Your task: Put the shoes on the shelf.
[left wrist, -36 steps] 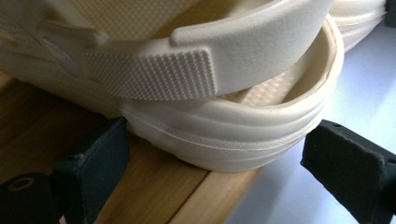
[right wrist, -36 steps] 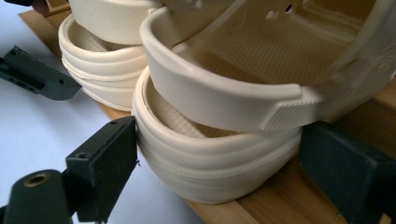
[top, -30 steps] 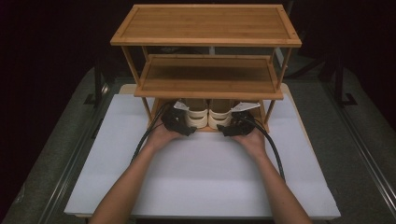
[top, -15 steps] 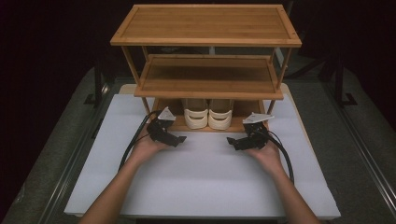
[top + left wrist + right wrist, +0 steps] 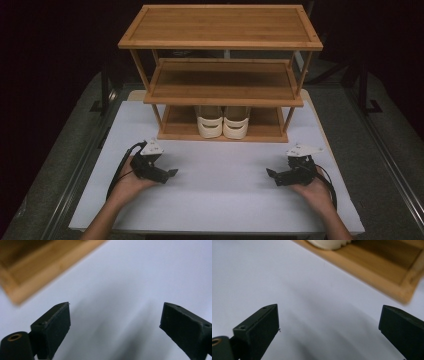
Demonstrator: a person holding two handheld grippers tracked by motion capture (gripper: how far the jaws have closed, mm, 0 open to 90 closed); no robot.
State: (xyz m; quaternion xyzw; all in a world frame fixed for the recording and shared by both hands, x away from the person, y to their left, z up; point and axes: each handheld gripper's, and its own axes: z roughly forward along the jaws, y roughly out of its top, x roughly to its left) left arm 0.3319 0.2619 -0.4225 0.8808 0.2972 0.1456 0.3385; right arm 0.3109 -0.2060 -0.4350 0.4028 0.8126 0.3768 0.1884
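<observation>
Desk [image 5: 220, 200] comes first by size: a white surface spread across the middle of the high view, with dark floor around it. At its far edge stands a wooden rack [image 5: 220, 27] with three shelves, its legs resting on the white top. On the lowest shelf sit the pale shoes [image 5: 223, 122], a pair placed side by side with their heels facing the person, centred between the rack's front posts and touching each other. A corner of the rack's bottom board shows in the left gripper view [image 5: 37, 272], and the right gripper view catches the same board with a bit of one shoe [image 5: 329, 243] at its upper edge.

The person's forearms come in from the near edge, well apart from each other. The left gripper [image 5: 170, 173] lies low over the desk at the left, pointing inward toward the middle; its fingers [image 5: 56, 325] stand wide apart with bare white surface between them. The right gripper [image 5: 271, 173] mirrors it on the right side, also aimed inward; its fingers [image 5: 262, 327] have just been opening and now stand wide, with nothing between them. Both grippers are well clear of the shoes and the rack.
</observation>
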